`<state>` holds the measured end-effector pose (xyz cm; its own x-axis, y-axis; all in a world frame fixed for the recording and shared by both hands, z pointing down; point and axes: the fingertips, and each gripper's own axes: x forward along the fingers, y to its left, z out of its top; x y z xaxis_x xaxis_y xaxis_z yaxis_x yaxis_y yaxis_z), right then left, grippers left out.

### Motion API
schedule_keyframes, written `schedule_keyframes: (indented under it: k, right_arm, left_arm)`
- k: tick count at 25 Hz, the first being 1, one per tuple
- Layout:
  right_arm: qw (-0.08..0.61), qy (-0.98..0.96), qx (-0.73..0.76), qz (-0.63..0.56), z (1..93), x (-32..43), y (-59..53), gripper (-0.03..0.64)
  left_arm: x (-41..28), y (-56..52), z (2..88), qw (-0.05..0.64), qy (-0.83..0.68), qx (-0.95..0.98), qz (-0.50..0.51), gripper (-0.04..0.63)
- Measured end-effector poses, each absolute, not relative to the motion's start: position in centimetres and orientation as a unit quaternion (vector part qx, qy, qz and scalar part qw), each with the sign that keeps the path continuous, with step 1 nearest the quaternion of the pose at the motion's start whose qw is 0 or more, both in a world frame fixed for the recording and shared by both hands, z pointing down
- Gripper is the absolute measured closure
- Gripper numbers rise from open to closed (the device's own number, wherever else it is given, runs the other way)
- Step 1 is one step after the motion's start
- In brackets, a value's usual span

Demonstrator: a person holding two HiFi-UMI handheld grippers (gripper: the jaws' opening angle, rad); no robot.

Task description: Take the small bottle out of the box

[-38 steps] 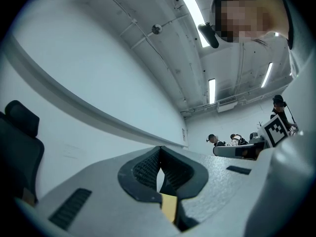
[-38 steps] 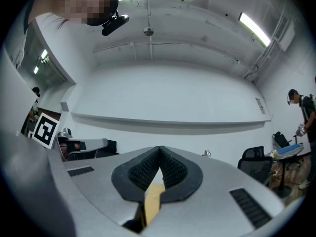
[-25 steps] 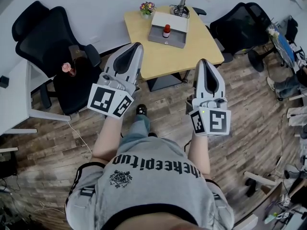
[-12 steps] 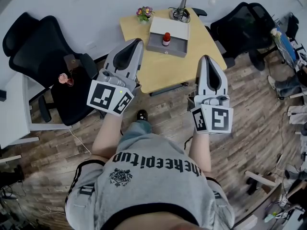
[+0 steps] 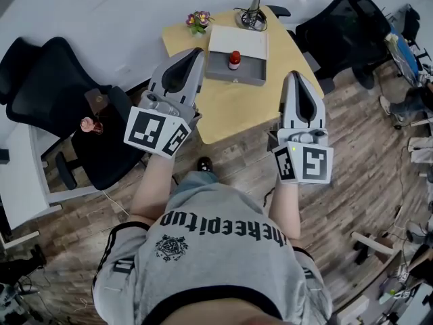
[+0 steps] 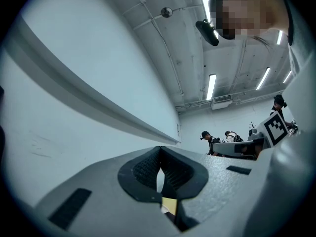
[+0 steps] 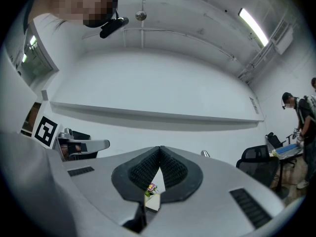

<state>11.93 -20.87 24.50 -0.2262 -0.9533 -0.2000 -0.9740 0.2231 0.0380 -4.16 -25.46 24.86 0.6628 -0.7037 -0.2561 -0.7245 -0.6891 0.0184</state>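
A small bottle (image 5: 234,60) with a red cap stands upright inside a grey box (image 5: 233,74) whose white lid (image 5: 238,40) lies open behind it, on a yellow table (image 5: 230,107). My left gripper (image 5: 194,51) is held in the air over the table's near left edge, jaws shut and empty, short of the box. My right gripper (image 5: 294,75) hovers at the table's near right corner, shut with nothing in it. In the left gripper view the left gripper (image 6: 159,149) points up at wall and ceiling; the right gripper (image 7: 159,149) does likewise in its own view.
A pot of flowers (image 5: 198,22) and a desk lamp (image 5: 260,5) stand at the table's far edge. Black office chairs sit at the left (image 5: 61,107) and back right (image 5: 338,26). A white desk (image 5: 20,175) is at the left. People stand far off (image 6: 213,142).
The table and box have come nearer and lower in the head view. Both grippers now reach the table's near edge; their jaws stay shut.
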Motion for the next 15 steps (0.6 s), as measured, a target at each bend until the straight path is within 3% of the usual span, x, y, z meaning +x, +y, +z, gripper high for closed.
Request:
schedule_keyframes:
  k: [15]
  right_arm:
    - [0.026, 0.761, -0.648, 0.017, 30.7, 11.0, -29.7, 0.629]
  left_arm:
    - [-3.2, -35.1, 31.8, -0.006, 0.355, -0.933, 0.054, 0.592]
